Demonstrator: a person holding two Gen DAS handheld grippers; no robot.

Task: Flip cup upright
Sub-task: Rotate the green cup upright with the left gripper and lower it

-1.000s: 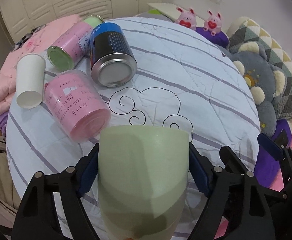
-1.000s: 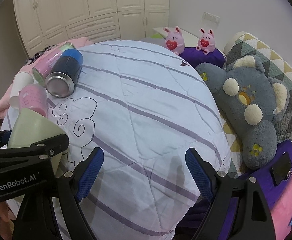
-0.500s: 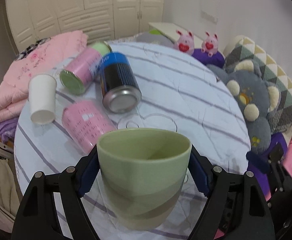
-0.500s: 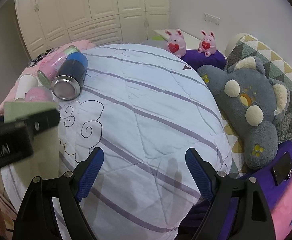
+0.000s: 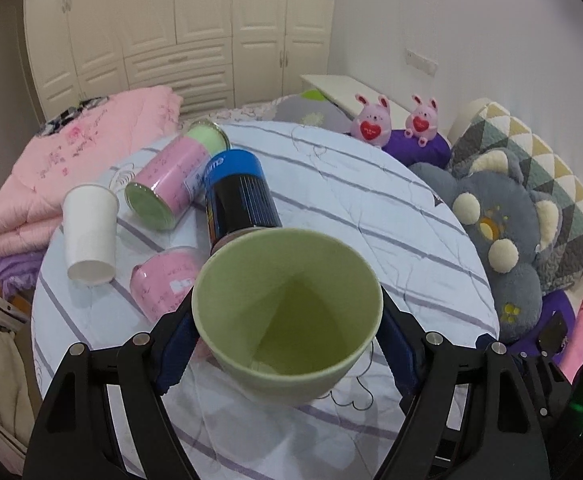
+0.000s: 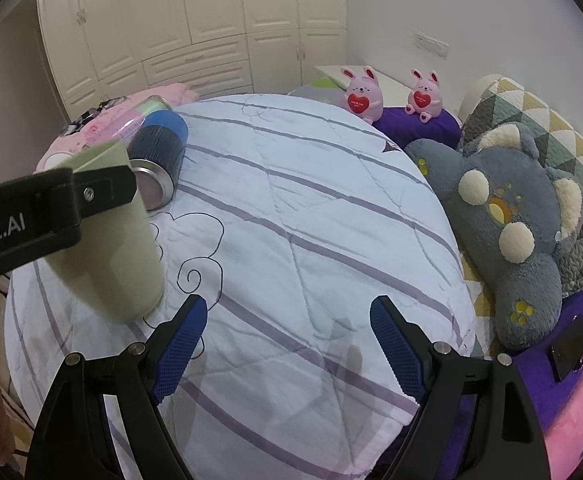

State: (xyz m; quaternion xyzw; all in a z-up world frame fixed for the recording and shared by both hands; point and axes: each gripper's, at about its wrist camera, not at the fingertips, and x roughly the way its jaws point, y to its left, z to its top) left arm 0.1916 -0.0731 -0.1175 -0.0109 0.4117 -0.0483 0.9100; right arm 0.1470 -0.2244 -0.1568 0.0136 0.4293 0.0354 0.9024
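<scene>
My left gripper (image 5: 287, 320) is shut on a pale green cup (image 5: 287, 308). The cup stands nearly upright, mouth up, its empty inside facing the left wrist camera, its base at or just above the quilt. In the right wrist view the same cup (image 6: 111, 256) sits at the left with the left gripper's black finger (image 6: 43, 212) across it. My right gripper (image 6: 287, 344) is open and empty above the striped quilt (image 6: 311, 220), to the right of the cup.
Behind the cup lie a blue-black can (image 5: 239, 196), a pink tin with green ends (image 5: 171, 176), a pink clear cup (image 5: 163, 284) and a white paper cup (image 5: 89, 232). A folded pink blanket (image 5: 71, 168) sits at left. Plush toys (image 6: 511, 232) line the right edge.
The left gripper has turned the green cup from bottom-up to mouth-up and lowered it toward the quilt. The right gripper has stayed almost still.
</scene>
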